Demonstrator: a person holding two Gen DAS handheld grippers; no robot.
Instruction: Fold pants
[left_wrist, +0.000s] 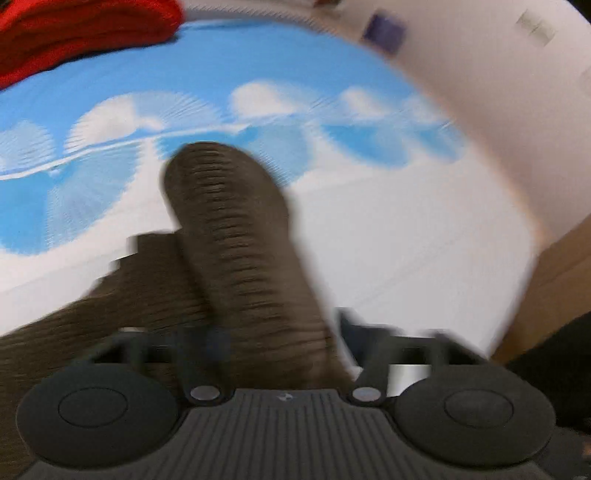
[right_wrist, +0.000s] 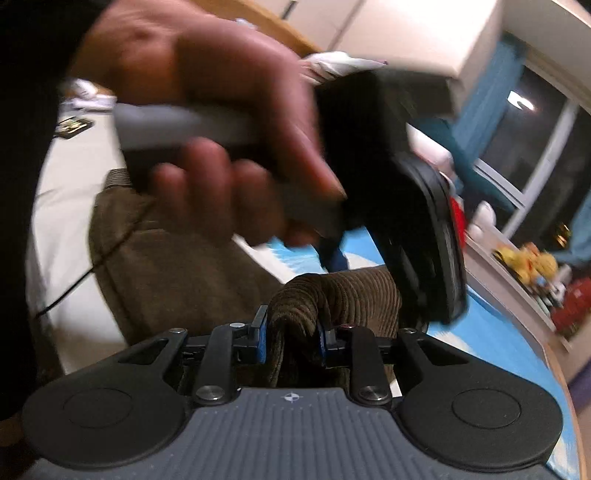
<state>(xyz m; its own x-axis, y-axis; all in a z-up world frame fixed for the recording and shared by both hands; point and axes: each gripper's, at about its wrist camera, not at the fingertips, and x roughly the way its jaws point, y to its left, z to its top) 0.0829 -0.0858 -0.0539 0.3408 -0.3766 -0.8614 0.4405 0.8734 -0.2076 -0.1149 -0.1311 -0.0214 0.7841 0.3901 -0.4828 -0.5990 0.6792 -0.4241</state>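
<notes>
Over bed (left_wrist: 406, 240), we lift pants (right_wrist: 177, 266): R gripper (right_wrist: 291, 341) clamps bunched cord fold; L gripper (left_wrist: 280, 354) pinches fabric too. Soft, floppy, grippy; we'd hold hem edges.

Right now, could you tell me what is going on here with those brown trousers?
A person is folding brown corduroy pants on a bed with a blue-and-white cloud sheet. The right gripper is shut on a bunched fold of the cloth. The left gripper also has a ridge of it between its fingers, though that view is blurred. The person's hand holds the left tool just above.
</notes>
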